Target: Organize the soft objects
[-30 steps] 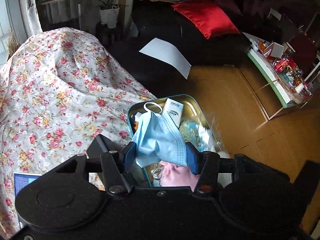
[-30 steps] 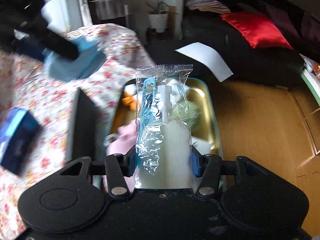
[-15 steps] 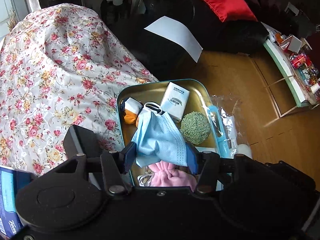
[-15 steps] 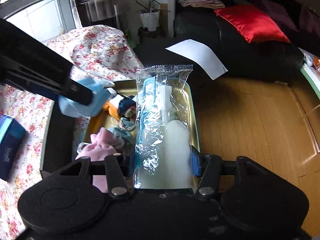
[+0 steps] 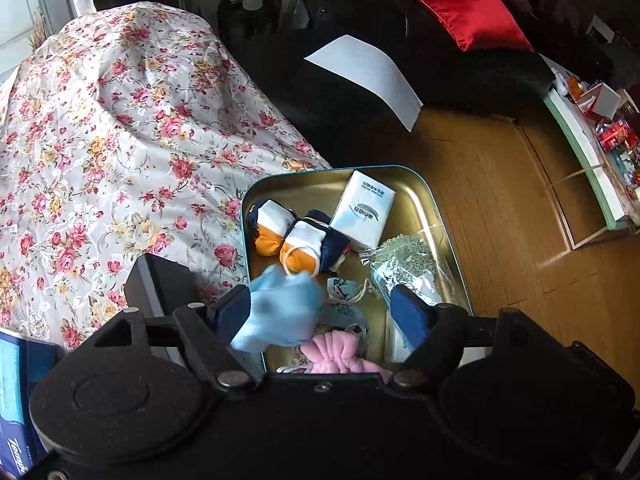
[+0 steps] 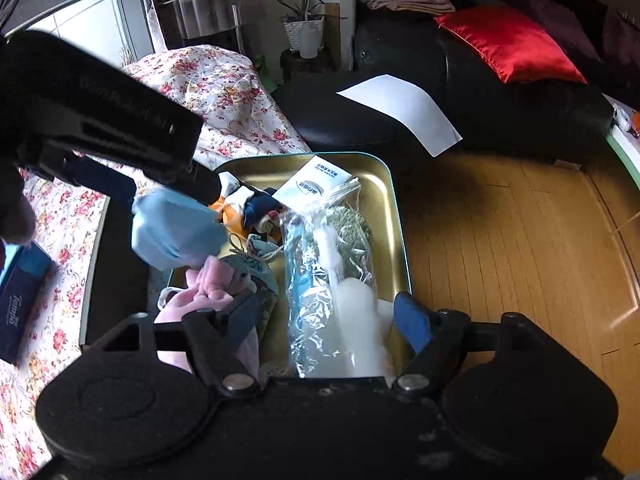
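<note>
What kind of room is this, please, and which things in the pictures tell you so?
Most likely a home living room. A black leather sofa holds a shiny red cushion, a potted plant in a white pot stands by the window, and the floor is light wooden boards.

The tin tray (image 5: 444, 216) is metal, its gold inside glossy and smooth, with a teal painted rim. The face mask (image 5: 280, 312) is thin, matt, pleated non-woven cloth. The clear bag (image 6: 320, 280) is crinkled, shiny plastic film. The pink bow (image 5: 340, 354) looks like plush, fuzzy fabric. The tissue pack (image 5: 364, 210) has a smooth, slightly glossy white wrapper. The floral cover (image 5: 120, 140) is quilted cloth with a faint sheen. The floor (image 5: 500, 200) is smooth, polished wood. The red cushion (image 6: 508, 42) is glossy satin, on a sofa (image 6: 500, 112) of smooth black leather. The white sheet (image 5: 368, 78) is matt paper.
</note>
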{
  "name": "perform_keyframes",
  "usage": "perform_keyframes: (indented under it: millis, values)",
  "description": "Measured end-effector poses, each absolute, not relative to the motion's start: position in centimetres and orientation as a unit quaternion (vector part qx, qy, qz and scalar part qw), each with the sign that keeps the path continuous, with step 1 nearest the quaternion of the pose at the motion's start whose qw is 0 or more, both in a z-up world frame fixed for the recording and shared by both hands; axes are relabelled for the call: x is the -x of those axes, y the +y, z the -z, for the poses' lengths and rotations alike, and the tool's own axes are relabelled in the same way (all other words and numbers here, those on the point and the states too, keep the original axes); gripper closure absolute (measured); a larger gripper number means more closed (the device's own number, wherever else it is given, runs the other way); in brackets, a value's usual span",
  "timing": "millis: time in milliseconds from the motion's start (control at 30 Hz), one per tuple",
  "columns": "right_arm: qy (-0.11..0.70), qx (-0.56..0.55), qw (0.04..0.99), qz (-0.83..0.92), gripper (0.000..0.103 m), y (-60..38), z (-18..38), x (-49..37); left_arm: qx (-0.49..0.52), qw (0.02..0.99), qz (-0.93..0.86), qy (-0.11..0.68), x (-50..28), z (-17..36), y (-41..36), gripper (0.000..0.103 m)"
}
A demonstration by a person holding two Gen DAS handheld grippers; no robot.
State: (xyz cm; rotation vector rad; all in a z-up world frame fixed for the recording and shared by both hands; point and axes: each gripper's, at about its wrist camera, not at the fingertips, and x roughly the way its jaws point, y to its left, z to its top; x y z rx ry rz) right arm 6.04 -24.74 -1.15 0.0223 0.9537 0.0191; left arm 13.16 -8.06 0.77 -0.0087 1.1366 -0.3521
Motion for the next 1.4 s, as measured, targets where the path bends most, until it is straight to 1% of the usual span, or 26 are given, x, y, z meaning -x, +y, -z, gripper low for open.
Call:
perform_keyframes:
  millis: [233,300,333,367,533,567,600,667,800,867,1067,1400]
  values:
    - [0.46,-0.012,0.888,-0.003,0.026,-25.1,1.1,-6.0,0.002,0.833,0.161,0.53,-12.8,-0.9,-8.2,0.03]
    - [0.459,-0.015,0.888,0.002,0.024,-25.3,0.9,-5.9,0.0,0.836,0.158,0.526,-12.6,-1.1,-8.1,0.03]
    - [0.458,-0.016,0.889,0.006,0.02,-25.5,0.8,-5.9,0.0,0.838,0.155,0.523,-12.5,-1.2,-8.0,0.03]
    - [0.458,-0.019,0.889,0.01,0.018,-25.7,0.8,-5.8,-0.001,0.84,0.152,0.52,-12.4,-1.3,-7.9,0.03]
    - [0.459,-0.031,0.887,0.026,0.017,-26.8,0.7,-5.3,-0.011,0.855,0.126,0.503,-11.3,-2.2,-7.4,0.029]
    - [0.459,-0.033,0.887,0.03,0.016,-27.0,0.6,-5.1,-0.015,0.858,0.121,0.499,-11.0,-2.4,-7.3,0.027]
    - [0.46,-0.035,0.887,0.033,0.015,-27.2,0.6,-5.0,-0.019,0.861,0.116,0.495,-10.7,-2.5,-7.1,0.023]
    - [0.461,-0.038,0.886,0.039,0.012,-27.4,0.7,-4.7,-0.025,0.866,0.107,0.488,-9.9,-2.8,-6.7,0.02]
    - [0.464,-0.039,0.884,0.045,0.011,-27.4,0.8,-4.4,-0.038,0.873,0.093,0.477,-8.4,-3.2,-6.0,0.017]
    - [0.464,-0.038,0.884,0.044,0.008,-27.2,0.8,-4.3,-0.043,0.875,0.086,0.475,-7.7,-3.3,-5.6,0.017]
    - [0.462,-0.032,0.885,0.038,0.003,-26.3,0.4,-4.1,-0.05,0.874,0.073,0.477,-5.9,-3.2,-4.8,0.017]
    - [0.46,-0.029,0.887,0.033,0.001,-25.7,-0.1,-4.1,-0.058,0.878,0.06,0.472,-3.2,-3.2,-4.4,0.015]
